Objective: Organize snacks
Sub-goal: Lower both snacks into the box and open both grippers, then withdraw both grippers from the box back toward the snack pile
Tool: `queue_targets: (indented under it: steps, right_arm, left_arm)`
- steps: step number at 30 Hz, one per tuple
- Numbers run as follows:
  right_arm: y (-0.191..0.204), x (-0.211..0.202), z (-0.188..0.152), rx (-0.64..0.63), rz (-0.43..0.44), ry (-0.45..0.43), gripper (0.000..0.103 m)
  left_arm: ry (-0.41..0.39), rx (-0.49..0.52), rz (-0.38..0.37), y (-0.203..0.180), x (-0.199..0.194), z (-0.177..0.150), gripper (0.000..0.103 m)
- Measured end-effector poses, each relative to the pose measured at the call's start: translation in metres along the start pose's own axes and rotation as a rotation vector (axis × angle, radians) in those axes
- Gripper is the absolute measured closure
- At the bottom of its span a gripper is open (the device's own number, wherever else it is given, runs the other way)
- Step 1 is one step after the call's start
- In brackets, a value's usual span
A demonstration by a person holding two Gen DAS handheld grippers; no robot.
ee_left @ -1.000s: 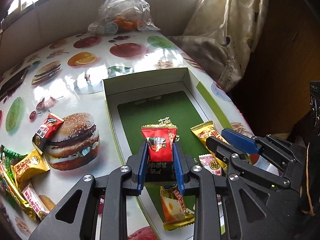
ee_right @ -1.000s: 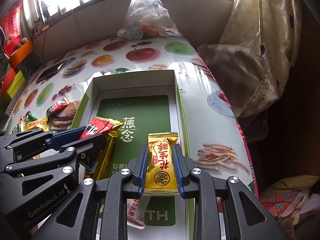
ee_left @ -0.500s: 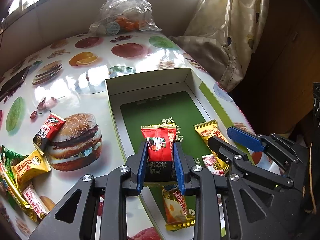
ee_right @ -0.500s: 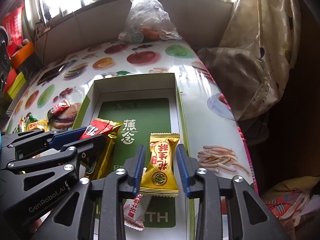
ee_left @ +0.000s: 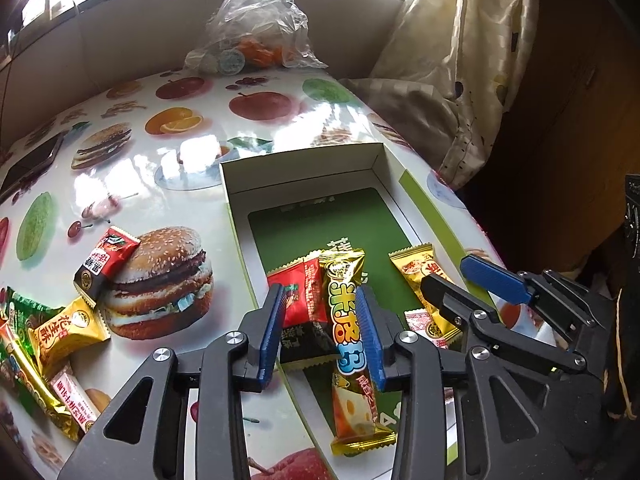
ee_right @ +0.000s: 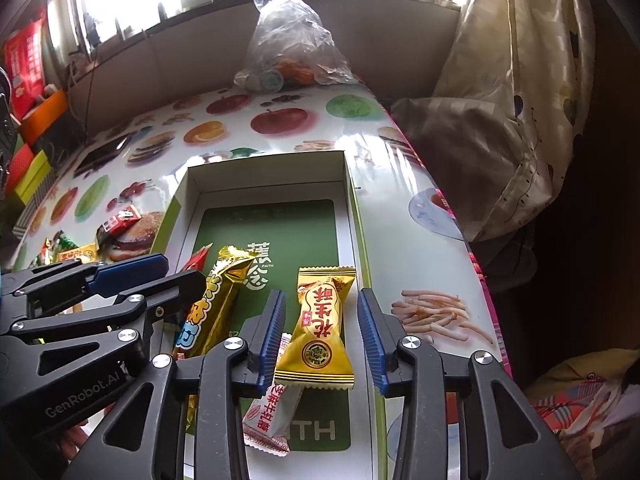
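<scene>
An open white box [ee_left: 304,168] with a green floor lies on the fruit-print table. My left gripper [ee_left: 320,328] is open over its near end; a red-and-black snack packet [ee_left: 300,304] lies loose between the fingers, beside a long gold bar [ee_left: 348,320]. My right gripper [ee_right: 322,332] is open; a gold peanut-candy packet [ee_right: 320,328] lies in the box [ee_right: 264,168] between its fingers, on a white-and-pink packet [ee_right: 272,420]. The gold bar [ee_right: 216,304] lies to the left there.
Several loose snacks [ee_left: 68,328] lie on the table left of the box, with one red-black packet [ee_left: 104,264] on the burger print. A clear plastic bag [ee_left: 256,28] stands at the far end. A curtain [ee_left: 460,60] hangs at the right. A phone [ee_left: 28,164] lies far left.
Both grippers have opened. The left let go of the red-and-black packet, which now lies in the box. The right let go of the gold peanut-candy packet.
</scene>
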State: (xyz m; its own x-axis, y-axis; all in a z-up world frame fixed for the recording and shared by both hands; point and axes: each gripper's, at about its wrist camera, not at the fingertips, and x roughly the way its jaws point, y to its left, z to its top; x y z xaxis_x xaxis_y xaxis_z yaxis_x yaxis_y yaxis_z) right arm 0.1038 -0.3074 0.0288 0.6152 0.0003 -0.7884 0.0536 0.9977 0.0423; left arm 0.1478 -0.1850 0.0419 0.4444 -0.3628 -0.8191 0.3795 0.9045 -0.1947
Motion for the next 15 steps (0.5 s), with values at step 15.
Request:
queue_targets:
  steps: [15]
  right_arm:
    - [0.005, -0.015, 0.0, 0.01, 0.001, -0.034, 0.059]
  left_arm:
    - [-0.057, 0.0, 0.026, 0.007, -0.029, -0.008, 0.065]
